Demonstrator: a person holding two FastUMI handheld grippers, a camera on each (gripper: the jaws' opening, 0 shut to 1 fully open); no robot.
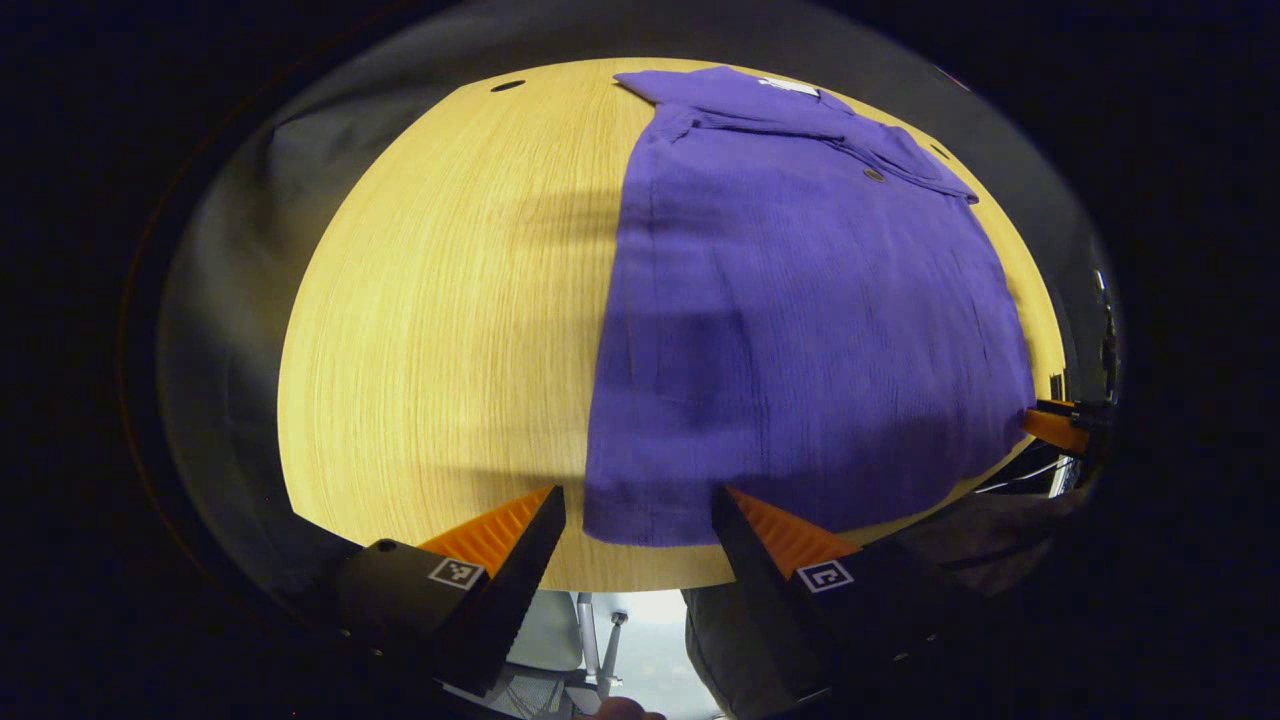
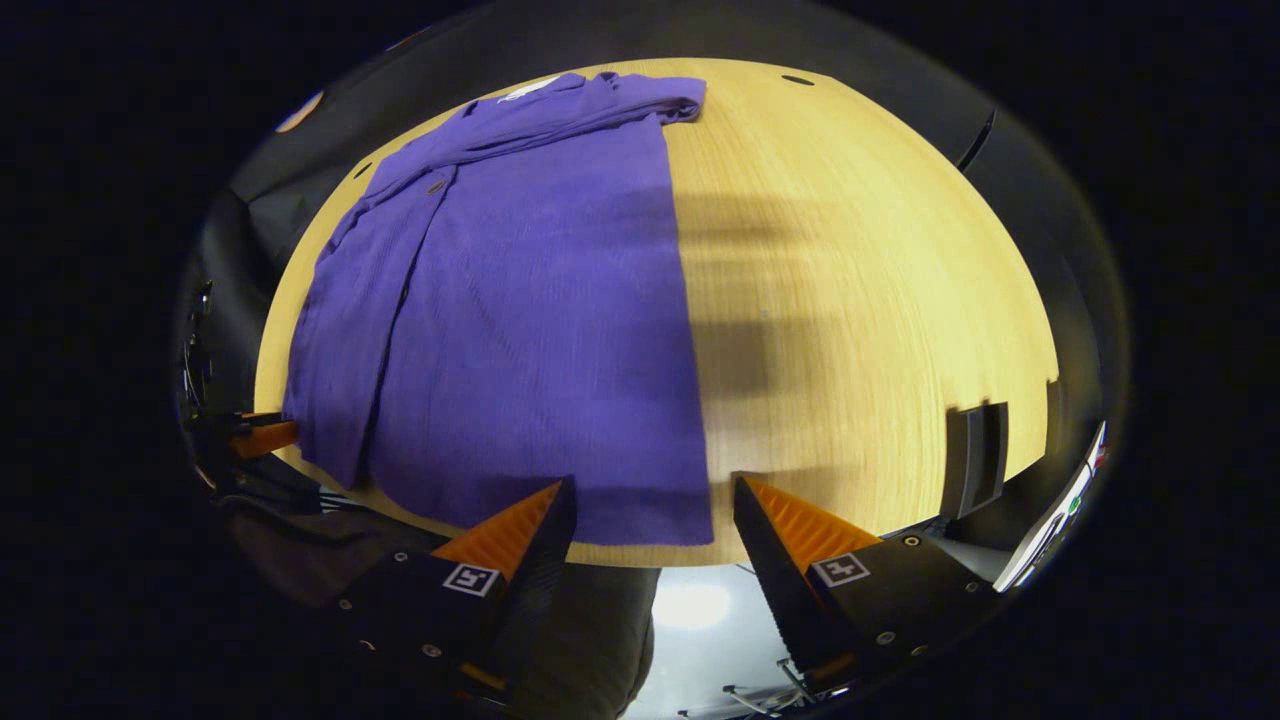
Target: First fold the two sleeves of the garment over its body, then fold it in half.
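A purple button-up garment (image 1: 800, 330) lies flat on the wooden table (image 1: 440, 330), collar at the far edge, hem at the near edge, with both sleeves lying folded in over the body. My left gripper (image 1: 638, 500) hovers open over the hem's near left corner, nothing between its fingers. In the right gripper view the same garment (image 2: 520, 320) spreads left of centre, and my right gripper (image 2: 655, 495) stands open above the hem's near right corner, apart from the cloth. The other gripper (image 2: 262, 436) peeks in at the garment's left edge, and likewise at the right edge (image 1: 1058, 428) of the left gripper view.
Bare wood (image 2: 860, 300) flanks the garment on both sides. A dark small stand (image 2: 976, 444) sits at the table's right near edge. Below the near table edge I see a chair base (image 1: 600, 640) and floor. Small round holes (image 1: 507, 86) mark the far tabletop.
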